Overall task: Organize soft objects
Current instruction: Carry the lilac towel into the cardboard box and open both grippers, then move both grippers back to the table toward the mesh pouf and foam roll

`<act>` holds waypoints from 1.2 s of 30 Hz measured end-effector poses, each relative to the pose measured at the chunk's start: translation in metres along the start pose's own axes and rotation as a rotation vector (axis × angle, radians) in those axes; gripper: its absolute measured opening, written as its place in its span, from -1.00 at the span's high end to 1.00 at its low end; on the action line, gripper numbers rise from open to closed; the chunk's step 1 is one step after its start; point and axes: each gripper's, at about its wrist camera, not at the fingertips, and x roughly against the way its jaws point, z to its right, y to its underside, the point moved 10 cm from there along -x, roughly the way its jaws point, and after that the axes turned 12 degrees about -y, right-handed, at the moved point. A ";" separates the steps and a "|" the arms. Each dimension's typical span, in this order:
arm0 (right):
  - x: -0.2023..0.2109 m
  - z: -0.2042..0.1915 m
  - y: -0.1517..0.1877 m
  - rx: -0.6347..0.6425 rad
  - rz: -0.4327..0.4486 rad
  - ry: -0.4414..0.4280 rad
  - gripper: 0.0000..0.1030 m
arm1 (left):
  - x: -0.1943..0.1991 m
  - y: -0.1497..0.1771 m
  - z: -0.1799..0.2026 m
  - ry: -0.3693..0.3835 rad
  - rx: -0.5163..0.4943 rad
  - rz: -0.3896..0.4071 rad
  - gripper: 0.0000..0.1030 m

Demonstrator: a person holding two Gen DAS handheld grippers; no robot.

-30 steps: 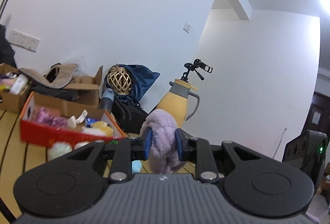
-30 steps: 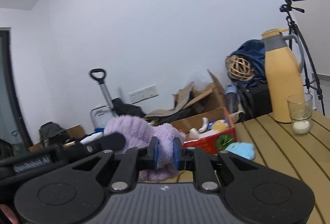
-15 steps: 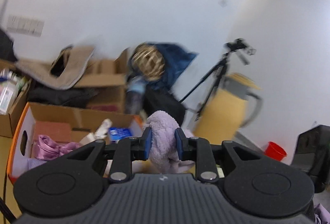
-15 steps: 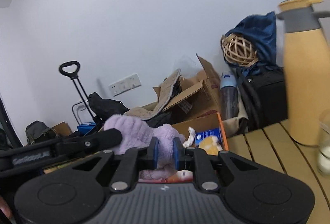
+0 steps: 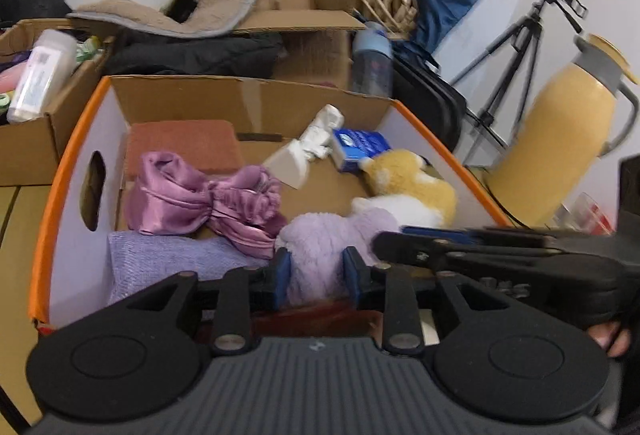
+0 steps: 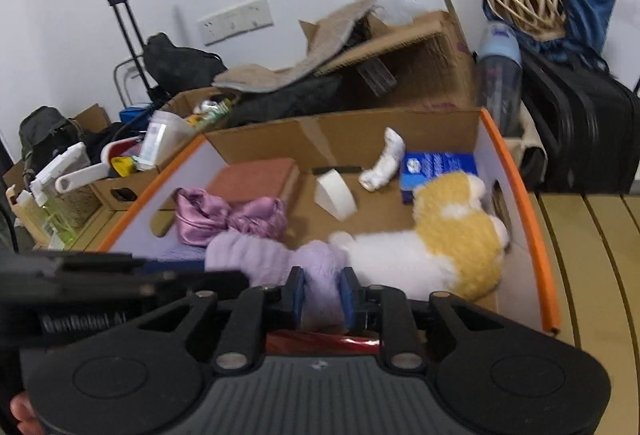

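Lilac plush (image 5: 320, 243), fluffy, hangs low over near end of orange-rimmed box (image 5: 48, 203), above lilac towel (image 5: 160, 259), beside yellow-white plush (image 6: 452, 235). Clamped at both ends: left tongs (image 5: 316, 271) and right tongs (image 6: 322, 295) just eased wider, pads touching pile yet. Risk: uneven release → plush snags on one pad, drags over near rim onto desk (image 6: 600, 235). Satin bundle (image 5: 200, 199) w/in reach, may shift.

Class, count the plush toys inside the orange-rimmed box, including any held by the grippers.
2. A lilac plush toy sits at the near edge of the box between both grippers' pads; a yellow-and-white plush toy lies against the right wall. Others may be hidden underneath.
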 end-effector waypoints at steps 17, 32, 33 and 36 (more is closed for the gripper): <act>0.086 -0.059 0.024 -0.067 0.598 0.215 -1.00 | 0.081 0.007 -0.021 -0.131 -0.003 0.257 -0.59; 0.133 -0.095 0.119 -0.083 0.771 0.192 -1.00 | 0.167 0.121 -0.066 -0.177 0.101 0.267 -0.66; 0.130 -0.090 0.122 -0.106 0.745 0.186 -1.00 | 0.169 0.126 -0.067 -0.182 0.104 0.265 -0.66; 0.124 -0.076 0.125 -0.199 0.720 0.174 -1.00 | 0.176 0.138 -0.069 -0.203 0.106 0.265 -0.66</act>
